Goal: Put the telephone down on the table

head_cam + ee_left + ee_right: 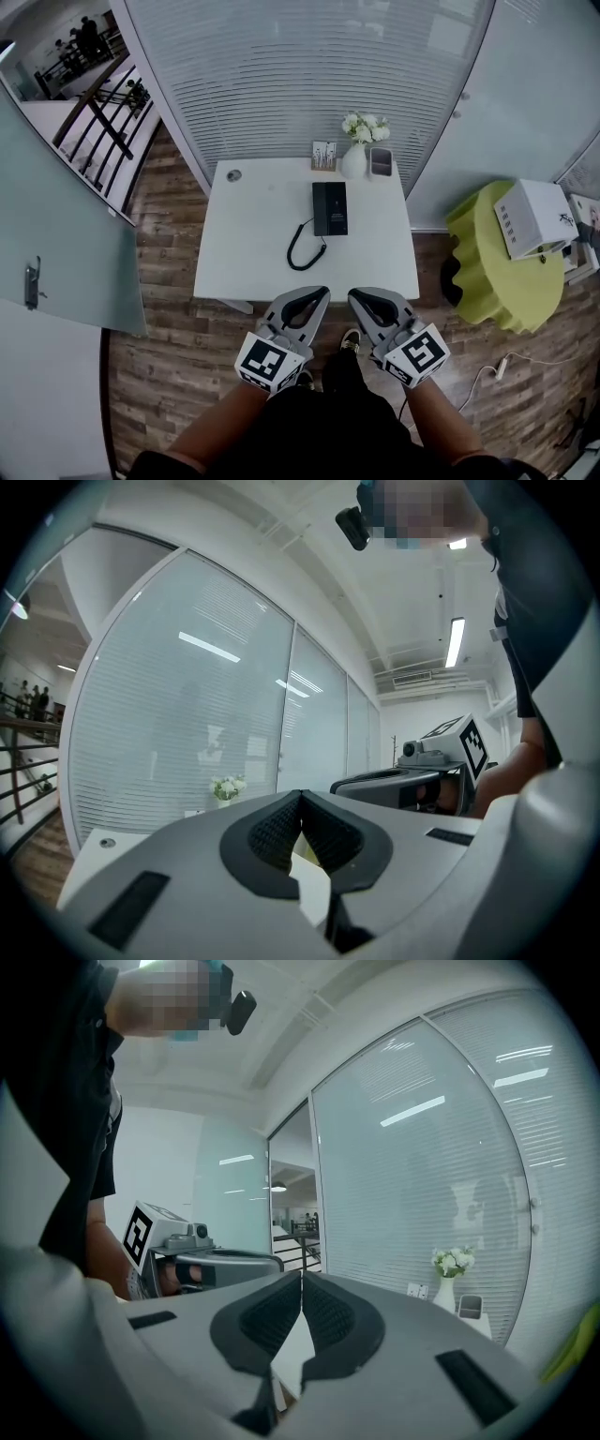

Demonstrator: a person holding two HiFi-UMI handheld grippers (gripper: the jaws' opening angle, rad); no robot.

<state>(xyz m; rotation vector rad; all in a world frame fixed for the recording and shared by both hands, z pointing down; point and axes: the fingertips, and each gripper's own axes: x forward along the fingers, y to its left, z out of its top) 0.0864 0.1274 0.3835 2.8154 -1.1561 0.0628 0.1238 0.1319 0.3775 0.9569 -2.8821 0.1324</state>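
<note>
While only head view shows telephone (329,208) on table (251,239), gripper views show left gripper (301,797), right gripper (301,1281) both closed, empty.

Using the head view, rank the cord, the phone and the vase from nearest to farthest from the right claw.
From the right claw:
1. Cord: on the near half of the table, ahead and a little left.
2. Phone: mid-table, just beyond the cord.
3. Vase: at the table's far edge, holding white flowers.
</note>
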